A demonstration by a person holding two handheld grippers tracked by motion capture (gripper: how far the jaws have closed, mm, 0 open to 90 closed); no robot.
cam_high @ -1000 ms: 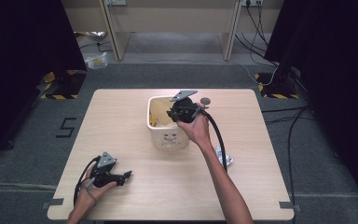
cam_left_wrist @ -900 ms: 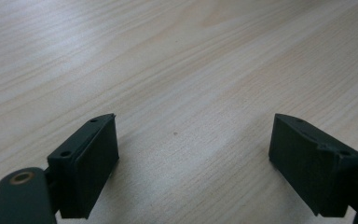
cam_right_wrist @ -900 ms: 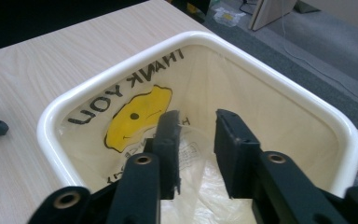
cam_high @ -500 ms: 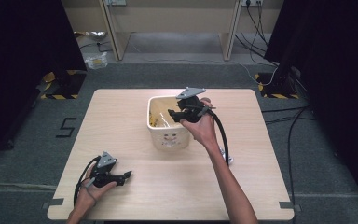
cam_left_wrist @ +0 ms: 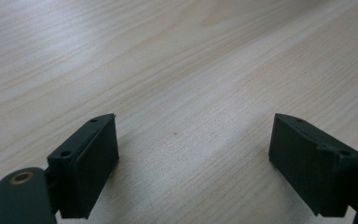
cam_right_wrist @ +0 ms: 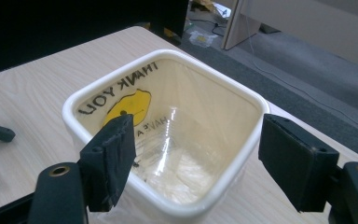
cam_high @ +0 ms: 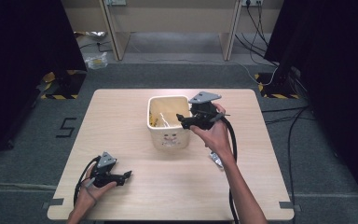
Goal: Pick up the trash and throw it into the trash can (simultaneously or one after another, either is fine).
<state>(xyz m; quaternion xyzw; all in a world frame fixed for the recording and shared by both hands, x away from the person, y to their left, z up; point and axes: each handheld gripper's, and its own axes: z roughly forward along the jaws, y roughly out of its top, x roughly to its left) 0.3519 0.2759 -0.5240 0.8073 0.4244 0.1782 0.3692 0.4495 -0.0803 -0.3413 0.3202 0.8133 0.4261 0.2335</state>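
Observation:
A white square bin (cam_high: 168,137) stands at the table's middle, lined with a clear bag (cam_right_wrist: 135,100) that bears a yellow face and "THANK YOU". My right gripper (cam_high: 182,121) hangs over the bin's right rim and points left across it. In the right gripper view the right gripper (cam_right_wrist: 200,158) is open; its jaws have just been opening and nothing is between them, with the bin's rim (cam_right_wrist: 168,56) below. My left gripper (cam_high: 127,175) rests low at the table's near left. It is open over bare wood, as the left gripper (cam_left_wrist: 191,163) shows in its own view.
A small shiny packet (cam_high: 216,160) lies on the wooden table (cam_high: 121,116) just beside my right forearm. A black cable (cam_high: 233,140) trails from the right gripper. Dark curtains flank the table, and a "5" (cam_high: 66,127) is marked on the floor at the left.
My right gripper has drawn back to the right and a little up, from inside the bin's mouth to above its right rim, and its jaws have opened. The left gripper has not moved.

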